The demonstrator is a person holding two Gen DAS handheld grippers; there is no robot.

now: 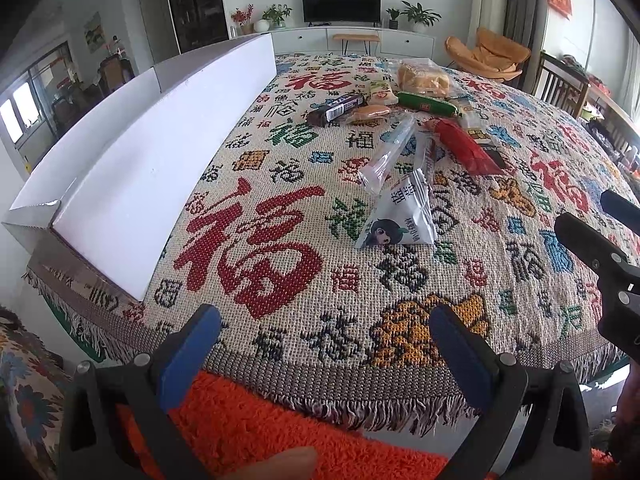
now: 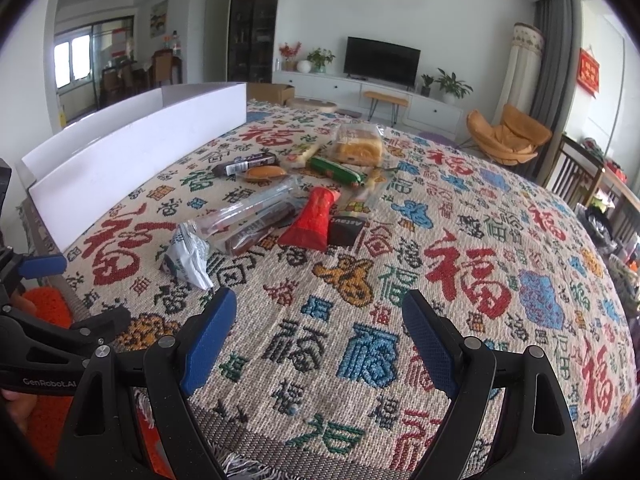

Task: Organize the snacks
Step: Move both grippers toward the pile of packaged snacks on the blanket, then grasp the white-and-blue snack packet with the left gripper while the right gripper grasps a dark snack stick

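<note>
A pile of snacks lies mid-table on a woven cloth: a white triangular packet (image 1: 400, 216) (image 2: 188, 258), clear-wrapped bars (image 1: 386, 158) (image 2: 248, 216), a red packet (image 1: 466, 146) (image 2: 314, 218), a green sausage stick (image 1: 426, 103) (image 2: 338, 170), a dark bar (image 1: 340, 109) (image 2: 244, 167) and bagged bread (image 1: 424, 76) (image 2: 358, 146). A long white cardboard box (image 1: 152, 152) (image 2: 132, 148) stands along the left. My left gripper (image 1: 326, 344) is open over the table's near edge, holding nothing. My right gripper (image 2: 320, 332) is open too, short of the snacks.
The fringed cloth (image 1: 360, 320) covers the whole table. An orange fuzzy cushion (image 1: 260, 420) sits below the near edge. Wooden chairs (image 2: 580, 176) stand at the right side. A TV cabinet (image 2: 360, 88) and an orange lounge chair (image 2: 508, 136) are far behind.
</note>
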